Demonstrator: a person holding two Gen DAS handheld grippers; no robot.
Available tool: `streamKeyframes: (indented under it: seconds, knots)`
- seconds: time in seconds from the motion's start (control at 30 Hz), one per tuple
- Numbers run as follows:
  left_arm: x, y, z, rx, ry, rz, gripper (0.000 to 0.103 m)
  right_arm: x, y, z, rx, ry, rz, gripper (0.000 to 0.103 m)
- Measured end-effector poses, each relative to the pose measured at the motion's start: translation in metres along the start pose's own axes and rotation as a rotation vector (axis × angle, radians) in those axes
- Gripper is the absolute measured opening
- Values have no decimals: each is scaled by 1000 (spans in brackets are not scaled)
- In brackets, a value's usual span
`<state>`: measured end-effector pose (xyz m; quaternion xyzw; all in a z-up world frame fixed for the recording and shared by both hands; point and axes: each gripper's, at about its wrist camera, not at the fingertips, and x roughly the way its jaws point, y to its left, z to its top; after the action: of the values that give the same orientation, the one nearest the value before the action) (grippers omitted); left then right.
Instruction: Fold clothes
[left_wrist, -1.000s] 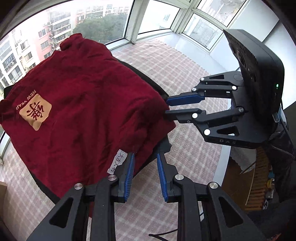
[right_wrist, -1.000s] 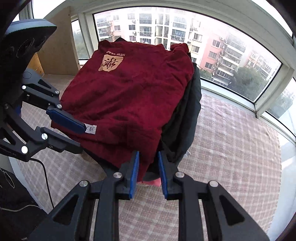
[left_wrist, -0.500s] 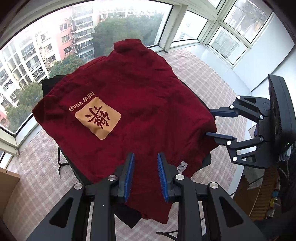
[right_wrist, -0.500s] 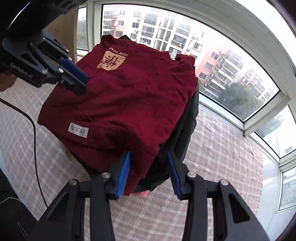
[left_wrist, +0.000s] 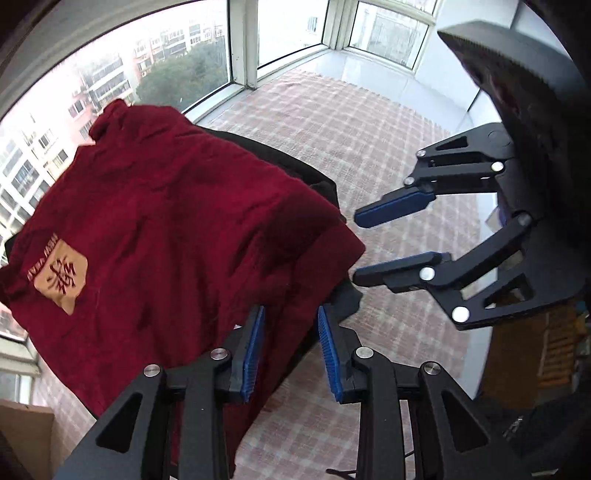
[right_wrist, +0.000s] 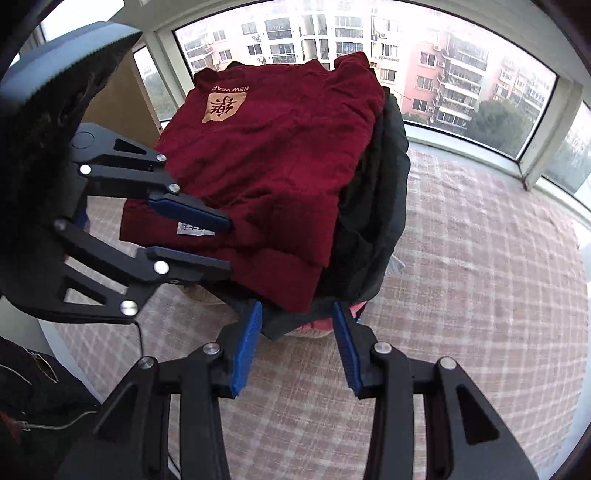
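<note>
The folded dark red fabric garment bears an orange-tan square patch printed with a dark red Chinese character, and the words "NEW YEAR" run along one edge of the patch, seen upside down from the right wrist view. A small white sewn-in label with dark marks sits near the garment's near-left corner; its writing is too small to read. The red cloth looks soft and slightly napped, with shallow creases, and lies as a rough rectangle on top of a pile of black clothing, with a bit of pink cloth showing under the pile's front edge. The pile rests on a surface covered by a pink-and-white checked woven cloth in front of large windows facing apartment blocks.

The left hand-held gripper, black with ribbed blue pads, is moderately spread, its fingers straddling the red garment's near edge without pinching it. The right hand-held gripper stands wide, just in front of the pile's lower corner, holding nothing. A tan cardboard box stands at the left view's lower edge.
</note>
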<state>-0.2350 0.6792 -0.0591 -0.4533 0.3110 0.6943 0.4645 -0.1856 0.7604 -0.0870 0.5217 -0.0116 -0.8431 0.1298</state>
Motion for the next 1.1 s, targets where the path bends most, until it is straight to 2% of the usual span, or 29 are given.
streamKeyframes:
  seconds: [0.17, 0.23, 0.27, 0.3, 0.37, 0.47, 0.57, 0.73, 0.8, 0.87, 1.0, 1.1]
  knots:
    - [9, -11, 7, 82, 5, 126, 30, 0, -14, -6, 125, -36, 109, 36]
    - [9, -14, 7, 118, -2, 166, 31, 4, -17, -8, 156, -50, 124, 23]
    - [9, -16, 4, 130, -1, 167, 26, 6, -20, -6, 175, -57, 140, 23]
    - [9, -16, 3, 137, 2, 157, 24, 8, -21, -7, 188, -60, 149, 21]
    - [6, -17, 2, 145, 12, 116, 6, 8, -22, -7, 193, -68, 150, 16]
    - [-2, -15, 1, 123, 9, 69, 2, 9, -22, -3, 193, -87, 150, 11]
    - [-14, -13, 4, 99, -13, 27, 2, -2, -22, -5, 186, -100, 158, 10]
    - [-36, -4, 0, 39, -40, -95, 2, 2, -32, -1, 241, -113, 180, 9]
    - [-39, -10, -3, 63, -47, -108, 0, 6, -39, 2, 283, -127, 220, 8]
    - [-32, -17, -4, 96, -24, -139, 0, 4, -46, 3, 310, -145, 215, 8]
    - [-19, -24, -13, 134, -1, -81, 0, 3, -46, -5, 314, -118, 245, 10]
    - [-27, -15, -14, 96, -24, -83, 1, -15, -37, -12, 247, -154, 167, 13]
